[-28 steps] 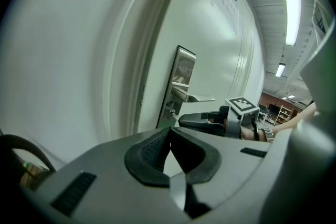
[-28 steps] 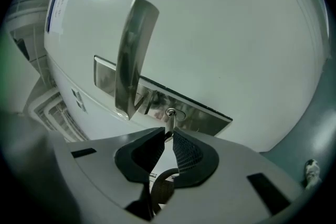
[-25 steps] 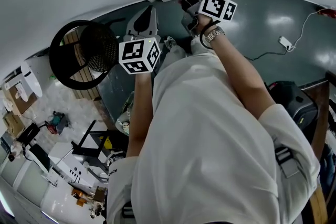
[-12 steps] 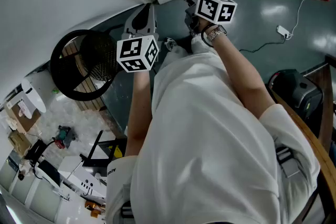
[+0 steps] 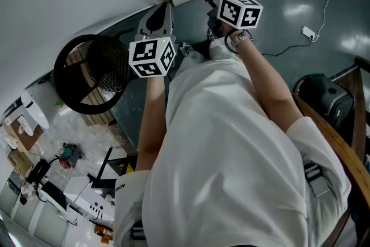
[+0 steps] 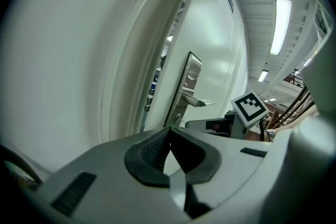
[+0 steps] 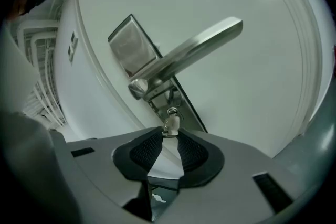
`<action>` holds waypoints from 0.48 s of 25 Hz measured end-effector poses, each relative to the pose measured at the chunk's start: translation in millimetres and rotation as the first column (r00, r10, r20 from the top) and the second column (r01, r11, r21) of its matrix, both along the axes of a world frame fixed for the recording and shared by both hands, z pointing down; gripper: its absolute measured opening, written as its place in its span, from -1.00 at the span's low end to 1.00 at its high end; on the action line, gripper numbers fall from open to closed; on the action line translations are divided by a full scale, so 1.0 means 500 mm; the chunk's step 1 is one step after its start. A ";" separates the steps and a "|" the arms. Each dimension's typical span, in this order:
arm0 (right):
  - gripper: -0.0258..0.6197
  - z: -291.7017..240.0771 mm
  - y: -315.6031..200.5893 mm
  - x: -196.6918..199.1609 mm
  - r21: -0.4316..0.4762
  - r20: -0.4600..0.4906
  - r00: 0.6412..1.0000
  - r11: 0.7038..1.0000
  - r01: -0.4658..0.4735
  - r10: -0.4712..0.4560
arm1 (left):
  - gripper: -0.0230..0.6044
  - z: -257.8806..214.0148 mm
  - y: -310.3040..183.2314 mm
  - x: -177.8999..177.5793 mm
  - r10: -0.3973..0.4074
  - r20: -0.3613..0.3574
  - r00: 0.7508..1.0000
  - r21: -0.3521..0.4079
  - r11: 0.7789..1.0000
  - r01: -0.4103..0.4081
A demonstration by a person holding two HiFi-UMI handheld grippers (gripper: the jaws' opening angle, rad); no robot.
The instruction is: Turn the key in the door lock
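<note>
A small silver key (image 7: 170, 122) sits in the lock of a white door (image 7: 236, 2), its head standing out from the keyhole just below the lever handle (image 7: 185, 57); the head is flat and bright, with a round hole at its far end; the shaft is hidden inside the brushed metal lock plate (image 7: 127, 45) that carries both lever and keyhole. The right gripper (image 7: 169, 134) points up at the lock; its jaws have just been opening and now stand narrowly apart, the key's head between the tips of the ribbed black pads (image 7: 144, 150); whether the pads touch the metal cannot be told. The left gripper (image 6: 168, 131) hangs off to the side of the door's edge, its jaws pressed together with nothing between them; its own view takes in the lock plate from the side, with the lever sticking out and the right gripper's marker cube beside it. From the head view, the person in a white shirt (image 5: 231, 153) reaches both arms toward the door, a wristwatch (image 5: 238, 39) on the right wrist.
</note>
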State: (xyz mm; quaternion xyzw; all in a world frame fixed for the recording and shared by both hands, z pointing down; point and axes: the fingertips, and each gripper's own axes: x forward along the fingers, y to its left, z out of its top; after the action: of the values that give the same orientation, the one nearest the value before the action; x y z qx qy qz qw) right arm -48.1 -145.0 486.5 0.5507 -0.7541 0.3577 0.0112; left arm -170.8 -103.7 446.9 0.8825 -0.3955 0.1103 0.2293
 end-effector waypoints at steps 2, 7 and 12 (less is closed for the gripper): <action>-0.70 0.001 0.003 -0.005 0.005 -0.037 0.999 1.000 0.005 -0.005 | -0.90 -0.001 0.001 -0.001 0.002 -0.001 1.000 0.001 1.000 -0.002; -0.66 0.007 0.018 -0.013 0.014 -0.115 0.993 1.000 0.004 -0.002 | -0.90 0.000 0.006 -0.004 0.002 -0.004 1.000 0.005 1.000 -0.001; -0.64 0.008 0.051 -0.016 -0.004 -0.128 0.990 0.998 0.058 -0.058 | -0.90 -0.007 0.017 0.002 -0.023 -0.002 1.000 0.015 1.000 0.023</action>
State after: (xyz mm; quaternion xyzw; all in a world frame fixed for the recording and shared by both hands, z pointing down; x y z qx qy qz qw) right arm -56.2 -119.4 490.7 0.5504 -0.7674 0.3213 0.0703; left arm -169.6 -95.4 443.6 0.8796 -0.4063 0.1037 0.2244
